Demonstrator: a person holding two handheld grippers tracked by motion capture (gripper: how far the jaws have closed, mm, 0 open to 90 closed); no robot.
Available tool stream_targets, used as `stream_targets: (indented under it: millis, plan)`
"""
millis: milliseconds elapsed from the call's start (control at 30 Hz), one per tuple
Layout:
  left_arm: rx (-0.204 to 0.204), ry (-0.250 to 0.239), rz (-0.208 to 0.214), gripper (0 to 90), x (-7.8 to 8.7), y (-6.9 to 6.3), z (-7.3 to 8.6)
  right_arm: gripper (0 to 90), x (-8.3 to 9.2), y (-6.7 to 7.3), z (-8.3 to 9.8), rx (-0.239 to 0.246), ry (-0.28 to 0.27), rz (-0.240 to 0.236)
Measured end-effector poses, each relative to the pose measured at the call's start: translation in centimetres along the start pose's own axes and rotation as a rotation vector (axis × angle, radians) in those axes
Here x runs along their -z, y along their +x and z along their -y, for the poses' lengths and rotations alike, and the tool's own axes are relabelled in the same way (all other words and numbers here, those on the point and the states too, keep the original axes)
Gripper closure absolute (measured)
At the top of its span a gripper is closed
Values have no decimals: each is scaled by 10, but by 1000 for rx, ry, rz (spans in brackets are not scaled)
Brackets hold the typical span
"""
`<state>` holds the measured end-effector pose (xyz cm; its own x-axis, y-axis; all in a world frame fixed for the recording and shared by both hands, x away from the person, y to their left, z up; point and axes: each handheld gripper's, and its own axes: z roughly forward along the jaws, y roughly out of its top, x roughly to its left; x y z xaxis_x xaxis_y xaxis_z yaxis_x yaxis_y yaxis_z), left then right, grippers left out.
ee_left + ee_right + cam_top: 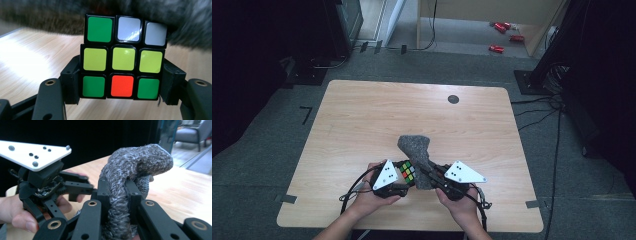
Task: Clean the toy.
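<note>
— Inspecting the left gripper point(404, 176) first: what does it carry?

— A puzzle cube point(124, 57). In the left gripper view both jaws are clamped on its lower sides, one on each flank. The face toward the camera reads green, white, white along the top; three yellow-green tiles across the middle; green, red, green at the bottom.

— And the right gripper point(432, 175)?

— Its jaws are pressed together on a grey woolly cloth point(130, 182). In the right gripper view the fabric is pinched between the two black jaws, bulges above them and folds over to the right.

— Where do these things sit on the table point(362, 115)?

— Near the front edge, at about the middle. In the high view the cube point(407, 173) is held just right of the left gripper's grey plate, and the cloth point(417, 152) rises from between the two grippers toward the far side. The cloth lies just beside the cube; in the left gripper view its blurred grey mass sits right behind the cube's top row. Contact cannot be confirmed.

— Anything else?

— A small dark round disc point(453, 99) lies at the far right of the tabletop, well apart from both hands.
</note>
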<state>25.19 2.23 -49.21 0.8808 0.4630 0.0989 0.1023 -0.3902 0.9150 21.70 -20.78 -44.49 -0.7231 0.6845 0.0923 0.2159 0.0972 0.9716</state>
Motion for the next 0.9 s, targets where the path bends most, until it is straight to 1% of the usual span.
stream_targets:
  millis: [67, 100, 133, 200, 300, 400, 433, 500, 533, 567, 633, 733, 767, 833, 900]
  plan:
    - [-1, -5, -14, 345, 2, 0, -1, 792, -2, -2, 3, -14, -2, -3]
    - [3, -11, -10, 345, 3, 1, -1, 792, -2, -6, 4, -38, 0, -1]
    - [15, -25, -8, 346, 6, 3, -2, 792, -2, -9, 5, -48, 1, 7]
    - [22, -32, -16, 346, 8, 5, -3, 791, -2, -14, 8, -71, 7, 20]
    - [26, -22, -8, 346, 7, 6, -1, 792, -2, -18, 11, -95, 15, 25]
    - [23, -4, -7, 346, 3, 4, -1, 791, -2, -9, 7, -74, 7, -2]
    - [22, -3, -4, 346, 3, 3, -2, 790, -2, -4, 5, -62, 0, -14]
    - [25, -12, -5, 346, 4, 3, -2, 788, -3, 0, 2, -48, 1, -17]
    - [23, -14, -5, 346, 5, 3, -3, 788, -3, 0, 1, -43, 0, -13]
    - [19, -17, -6, 346, 6, 3, -3, 786, -4, -2, 2, -49, -6, -14]
    - [19, -24, -2, 346, 7, 4, -3, 786, -3, -10, 5, -85, -2, -1]
    - [13, -18, -8, 346, 7, 4, -3, 787, -2, -18, 10, -108, 14, 24]
    - [15, -14, -5, 347, 7, 4, -3, 786, -2, -18, 11, -109, 16, 27]
    - [11, -7, -5, 347, 5, 3, -2, 787, -2, -14, 9, -103, 15, 21]
    - [8, -2, -6, 346, 5, 2, -2, 786, -3, -6, 6, -77, 4, 4]
